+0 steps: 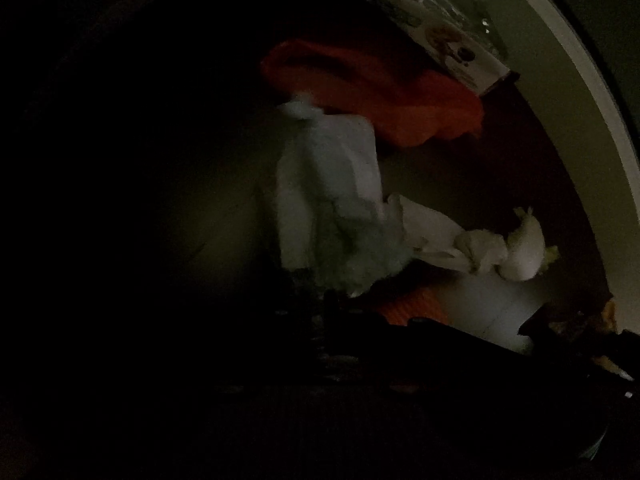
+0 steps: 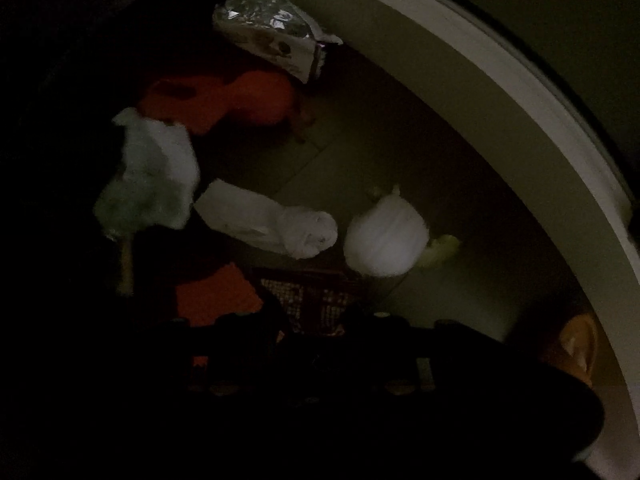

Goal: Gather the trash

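Left wrist view: dim and blurred, looking down into a round bin with a pale rim point(image 1: 592, 92).
Left gripper: body lost in the dark at the bottom of the frame; jaws closed, and whether they pinch anything cannot be told.
Tissue: a crumpled white wad point(image 1: 328, 188) fills the middle of the frame, just above the dark gripper body.
Foil bag: a silver snack bag point(image 1: 436, 20) lies at the top, against the bin wall.
Orange item: a blurred orange shape point(image 1: 372, 96) sits between the foil bag and the tissue, touching both in the picture.
Other paper: a twisted white scrap point(image 1: 436, 236) and a small white ball point(image 1: 524, 252) lie to the right, near the wall.

Right wrist view: same bin, rim point(image 2: 520, 92) sweeping down the right side.
Right gripper: dark body along the bottom edge; fingertips not visible, so its state cannot be told.
Tissue: the white wad point(image 2: 152, 176) hangs at left, above the floor of the bin.
Foil bag: at the top point(image 2: 272, 28), beside the orange shape point(image 2: 224, 100).
Other paper: the scrap point(image 2: 272, 220) and the ball point(image 2: 384, 236) lie side by side at the centre, slightly apart.
Mesh: a dark netted piece point(image 2: 312, 304) shows just below them.
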### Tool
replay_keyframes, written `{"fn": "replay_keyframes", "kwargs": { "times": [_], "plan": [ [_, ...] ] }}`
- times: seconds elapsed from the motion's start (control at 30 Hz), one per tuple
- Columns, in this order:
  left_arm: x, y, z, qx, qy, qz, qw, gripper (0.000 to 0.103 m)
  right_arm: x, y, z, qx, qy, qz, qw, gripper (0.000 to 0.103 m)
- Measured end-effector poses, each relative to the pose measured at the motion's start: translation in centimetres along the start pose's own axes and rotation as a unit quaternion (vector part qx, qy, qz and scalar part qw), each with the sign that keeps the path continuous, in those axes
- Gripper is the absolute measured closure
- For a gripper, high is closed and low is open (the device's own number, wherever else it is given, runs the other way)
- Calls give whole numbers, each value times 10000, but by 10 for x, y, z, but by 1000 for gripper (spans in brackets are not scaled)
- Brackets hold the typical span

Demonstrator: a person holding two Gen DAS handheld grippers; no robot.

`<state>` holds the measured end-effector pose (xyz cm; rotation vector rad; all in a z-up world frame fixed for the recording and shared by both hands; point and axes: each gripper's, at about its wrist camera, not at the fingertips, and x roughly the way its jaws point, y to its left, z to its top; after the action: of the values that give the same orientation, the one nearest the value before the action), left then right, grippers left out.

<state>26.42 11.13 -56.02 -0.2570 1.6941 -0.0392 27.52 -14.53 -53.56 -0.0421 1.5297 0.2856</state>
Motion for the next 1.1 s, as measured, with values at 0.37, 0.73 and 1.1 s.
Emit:
{"fn": "replay_keyframes", "kwargs": {
  "times": [0.37,0.73,1.1],
  "plan": [
    [18,-3,-9,353,306,146,9988,83,14,-4,-12,-40,217,160,9996,72],
    [28,-61,-15,2100,-496,691,9740,23,30,-6,-14,20,381,177,9991,72],
    [57,-61,-10,2013,-368,1028,9734,74,31,-7,-13,30,325,199,9993,72]
  ]
}}
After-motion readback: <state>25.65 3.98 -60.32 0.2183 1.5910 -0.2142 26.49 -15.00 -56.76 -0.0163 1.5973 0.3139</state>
